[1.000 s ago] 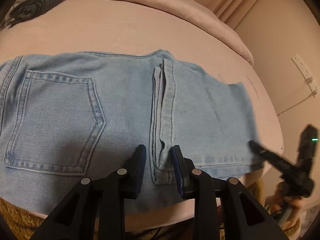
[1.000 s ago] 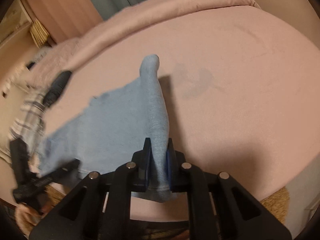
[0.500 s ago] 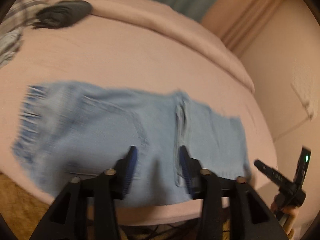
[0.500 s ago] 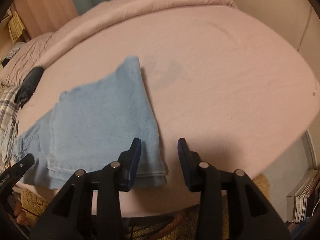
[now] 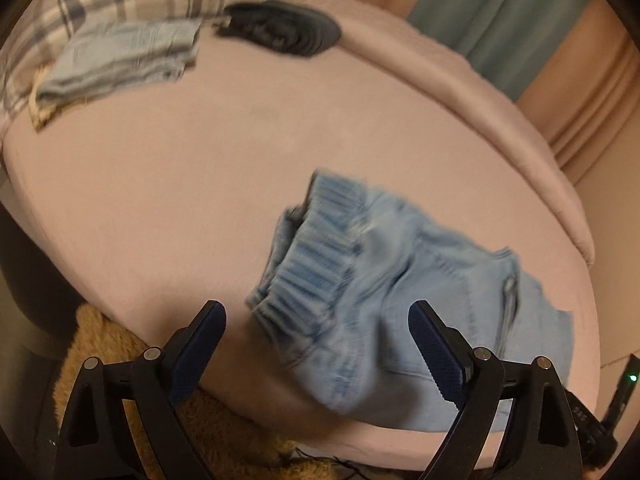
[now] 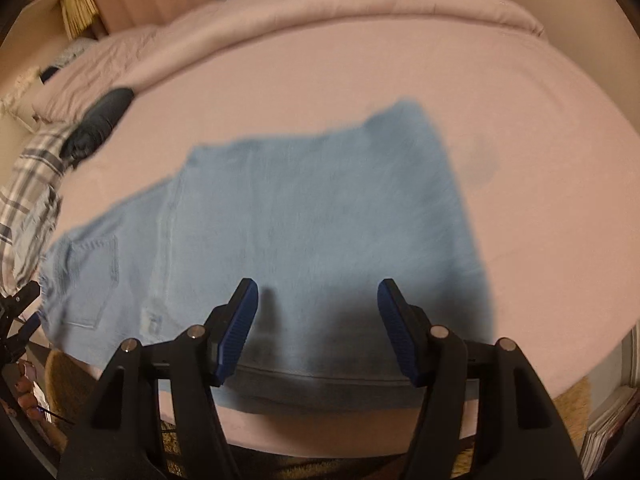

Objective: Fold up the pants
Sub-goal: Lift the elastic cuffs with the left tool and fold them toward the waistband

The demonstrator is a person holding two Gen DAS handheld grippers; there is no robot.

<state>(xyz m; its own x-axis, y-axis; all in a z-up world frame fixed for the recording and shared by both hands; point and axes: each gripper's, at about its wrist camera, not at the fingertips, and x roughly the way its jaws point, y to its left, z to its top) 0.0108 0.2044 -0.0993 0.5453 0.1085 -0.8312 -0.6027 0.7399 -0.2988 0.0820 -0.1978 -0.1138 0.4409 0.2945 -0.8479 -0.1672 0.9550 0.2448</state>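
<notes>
Light blue denim pants (image 6: 304,208) lie folded flat near the front edge of the pink bed (image 6: 520,128). In the left wrist view the pants (image 5: 400,292) show their elastic waistband end towards me, blurred by motion. My left gripper (image 5: 316,344) is open and empty, just above the waistband end at the bed's edge. My right gripper (image 6: 318,312) is open and empty above the folded leg end, its shadow on the cloth. The left gripper's tip shows at the far left of the right wrist view (image 6: 16,312).
A folded plaid cloth (image 5: 120,52) and a dark garment (image 5: 280,32) lie at the far left of the bed. A pink duvet (image 6: 360,8) is rolled along the back. A tan fluffy rug (image 5: 120,360) lies below the bed's front edge.
My right gripper let go of the folded leg and opened wide. My left gripper opened wider and swung left towards the waistband end. Both pulled back from the cloth.
</notes>
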